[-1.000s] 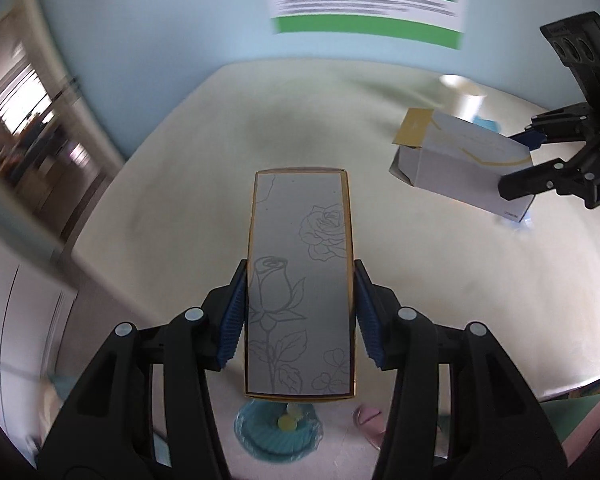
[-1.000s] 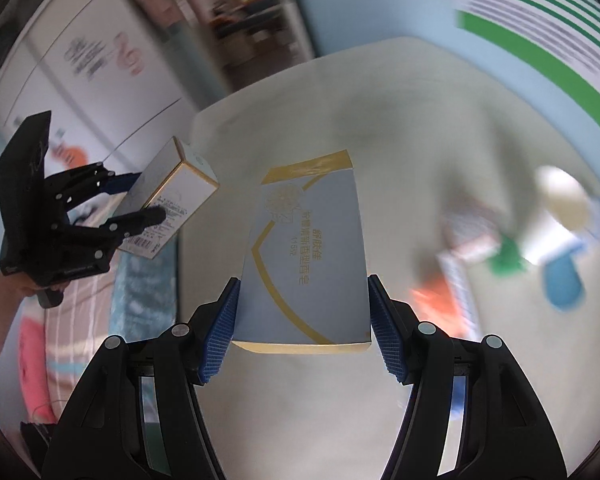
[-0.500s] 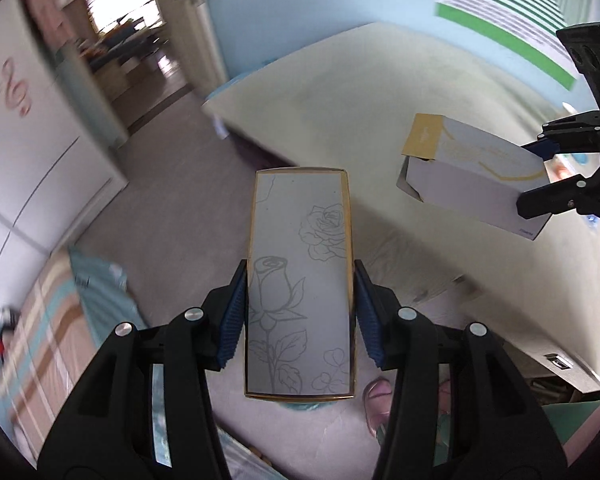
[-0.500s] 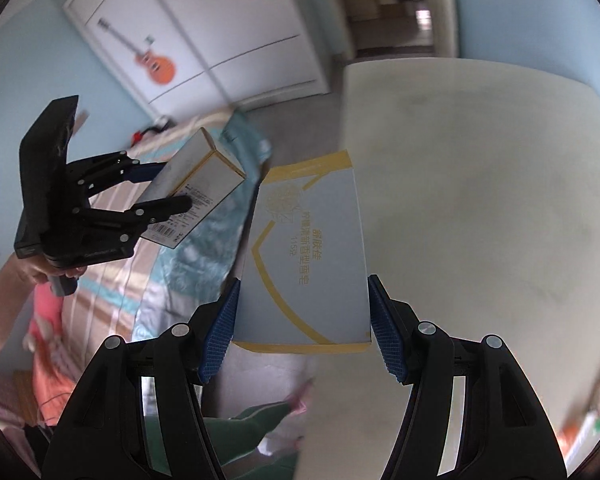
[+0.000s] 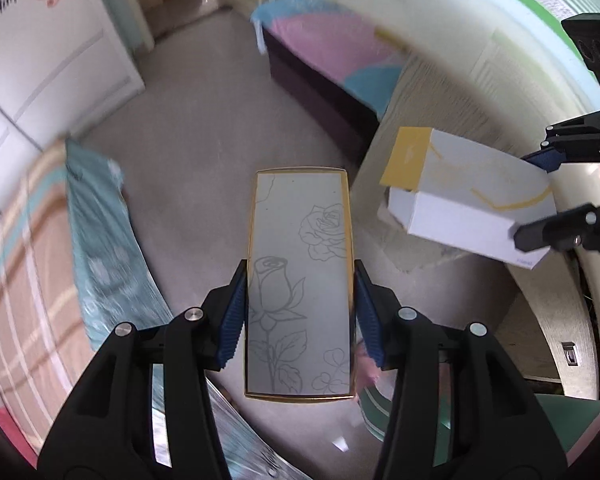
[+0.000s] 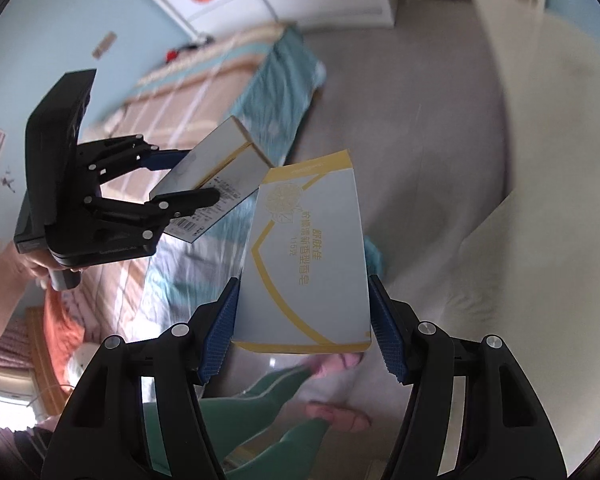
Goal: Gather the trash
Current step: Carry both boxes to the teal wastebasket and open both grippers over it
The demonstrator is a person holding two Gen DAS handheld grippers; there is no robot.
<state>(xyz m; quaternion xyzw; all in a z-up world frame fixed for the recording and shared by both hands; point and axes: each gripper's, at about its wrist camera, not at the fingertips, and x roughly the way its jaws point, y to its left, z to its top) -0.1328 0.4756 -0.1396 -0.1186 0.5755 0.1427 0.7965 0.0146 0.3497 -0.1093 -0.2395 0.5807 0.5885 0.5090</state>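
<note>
The left claw (image 5: pixel 300 316) pinches a grey rose-printed box (image 5: pixel 300 280) by its long sides, low in the centre of the left wrist view. The right claw (image 6: pixel 302 320) pinches a white box with yellow trim (image 6: pixel 306 256) the same way, centre of the right wrist view. Both boxes hang in the air above the floor (image 5: pixel 204 152), with a striped bed (image 6: pixel 188 92) at the upper left of the right view. No trash bin shows in either view.

The main risk is a slip. Each box is thin cardboard held only by its edges, and most of its length sticks out ahead of the blue pads (image 5: pixel 234 320), so a quick swing could twist it loose or buckle its walls. In the right view the two boxes sit very close at the frame's centre, and a bump between them could knock one free. Strong blur around the room suggests fast motion, which makes both more likely.
</note>
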